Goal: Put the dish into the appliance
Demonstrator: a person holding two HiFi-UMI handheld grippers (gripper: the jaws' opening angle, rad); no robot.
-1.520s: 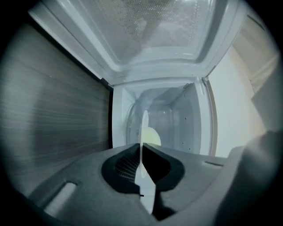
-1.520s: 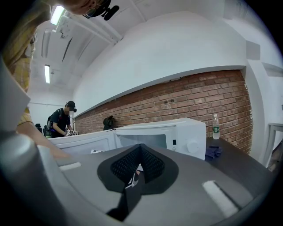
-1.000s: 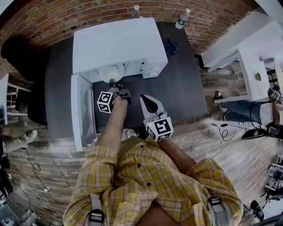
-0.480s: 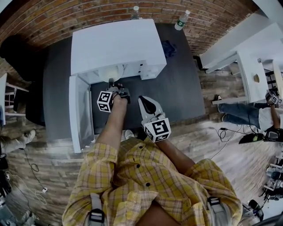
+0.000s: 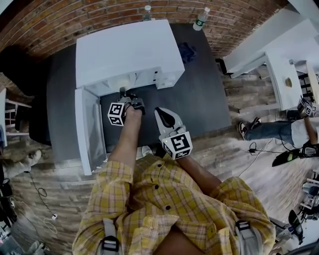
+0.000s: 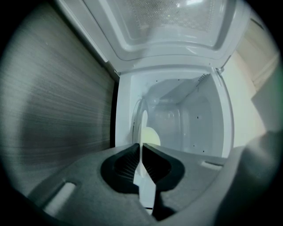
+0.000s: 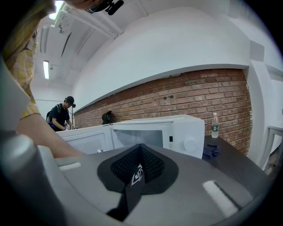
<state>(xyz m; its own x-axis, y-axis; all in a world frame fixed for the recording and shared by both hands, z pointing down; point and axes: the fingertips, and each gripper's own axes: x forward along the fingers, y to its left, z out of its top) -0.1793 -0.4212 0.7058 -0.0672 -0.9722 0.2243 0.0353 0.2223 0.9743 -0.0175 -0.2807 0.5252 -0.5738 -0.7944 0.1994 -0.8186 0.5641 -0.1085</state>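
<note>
The white microwave point(image 5: 127, 50) stands on the dark table point(image 5: 199, 99) with its door point(image 5: 89, 129) swung open to the left. My left gripper point(image 5: 124, 93) reaches into the opening, and its jaws are opening slightly. Its pads point(image 6: 128, 161) still pinch the rim of the white dish point(image 6: 144, 126), which stands edge-on inside the cavity point(image 6: 185, 119). In the head view only a pale part of the dish point(image 5: 124, 80) shows at the opening. My right gripper point(image 5: 163, 115) hovers shut and holds nothing, right of the left arm. From the right gripper view the microwave point(image 7: 177, 132) lies ahead.
Two bottles point(image 5: 146, 11) point(image 5: 201, 19) stand behind the microwave by the brick wall. A blue cloth point(image 5: 188, 51) lies to its right. White tables point(image 5: 284, 74) and another person point(image 5: 301, 127) are at the far right. A person point(image 7: 59, 115) works in the background.
The left gripper has carried the dish a little deeper into the microwave, so less of it shows from above. The right gripper has hardly moved.
</note>
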